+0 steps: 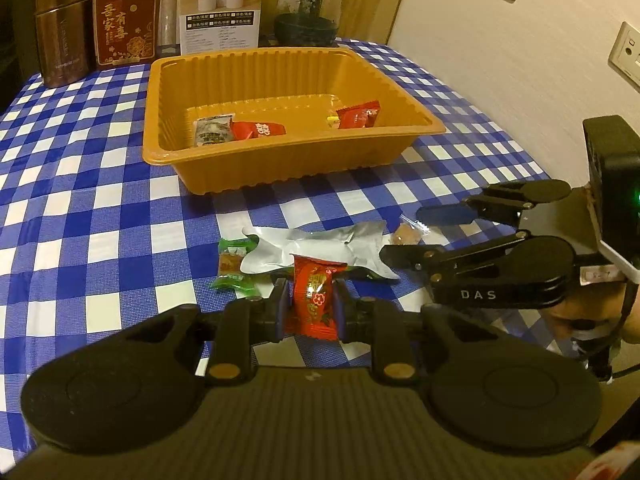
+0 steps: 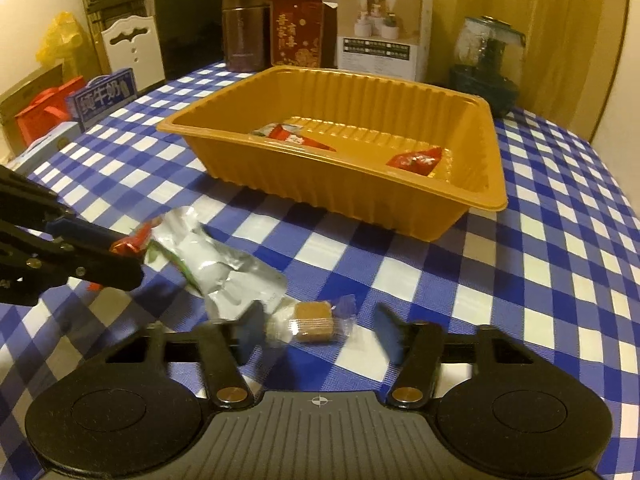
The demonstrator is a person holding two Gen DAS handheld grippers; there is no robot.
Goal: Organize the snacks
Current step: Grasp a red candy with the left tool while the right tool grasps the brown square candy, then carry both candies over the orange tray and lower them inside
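Beyond both grippers the orange tray (image 1: pixel 400 92) sits stiff and light; the left gripper (image 1: pixel 310 304) pinches a crinkly red candy (image 1: pixel 314 300) mid-body, while the right gripper (image 2: pixel 316 330), jaws apart, straddles a small slippery clear-wrapped brown sweet (image 2: pixel 316 320) best taken across its firm block.

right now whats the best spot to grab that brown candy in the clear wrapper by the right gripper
Probably the solid brown block in the middle of the brown candy, not the thin twisted ends. It lies flat on the checked tablecloth with its length across the right gripper, so come from the near side, angled down, a finger closing on each short end. The silver pouch crowds its left, so keep that finger tight in.
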